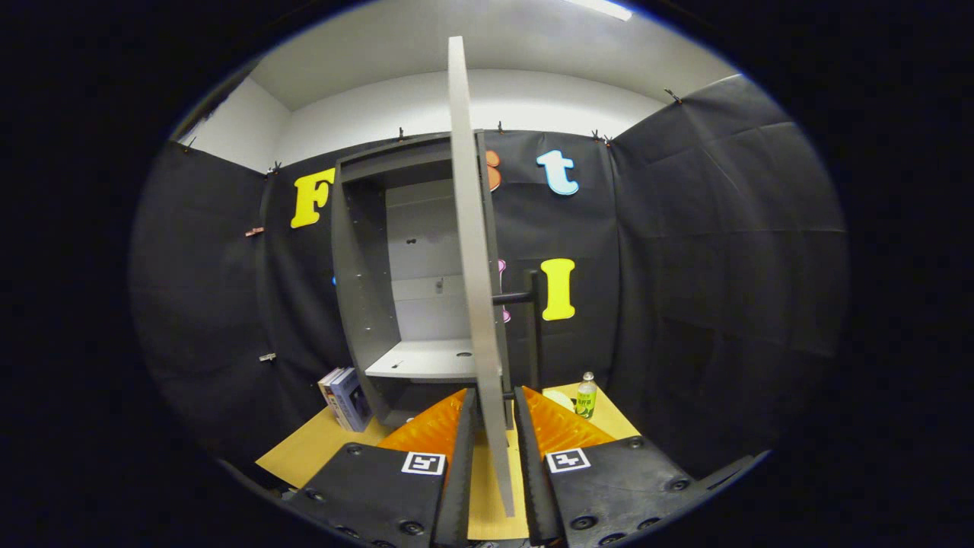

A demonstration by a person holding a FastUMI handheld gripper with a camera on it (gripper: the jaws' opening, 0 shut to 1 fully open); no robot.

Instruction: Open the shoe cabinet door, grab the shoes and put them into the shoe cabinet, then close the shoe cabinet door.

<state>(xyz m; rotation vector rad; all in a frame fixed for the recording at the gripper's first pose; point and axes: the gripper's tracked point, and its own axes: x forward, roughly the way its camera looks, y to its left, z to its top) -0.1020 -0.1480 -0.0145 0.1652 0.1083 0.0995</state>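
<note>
The gripper (493, 426) sits low in the middle of the frame, its two fingers (460, 457) standing one on each side of the thin edge of the cabinet door (470, 251). The gap between them is narrow and the door's lower edge runs down through it; whether both fingers actually press on the panel cannot be told. The door is swung open and seen edge-on, rising from between the fingers to the top of the frame. A dark bar handle (525, 304) sticks out from its right face, right of centre. Left of the door the shoe cabinet (365, 289) stands open, grey inside, with a pale shelf (426, 359) across its lower part. At the lower left, a small stack of books (346, 397) leans against the cabinet's side on the yellow tabletop (304, 449). Just right of the fingers, a small bottle (586, 396) stands upright on the tabletop near the black cloth wall (723, 266).
</note>
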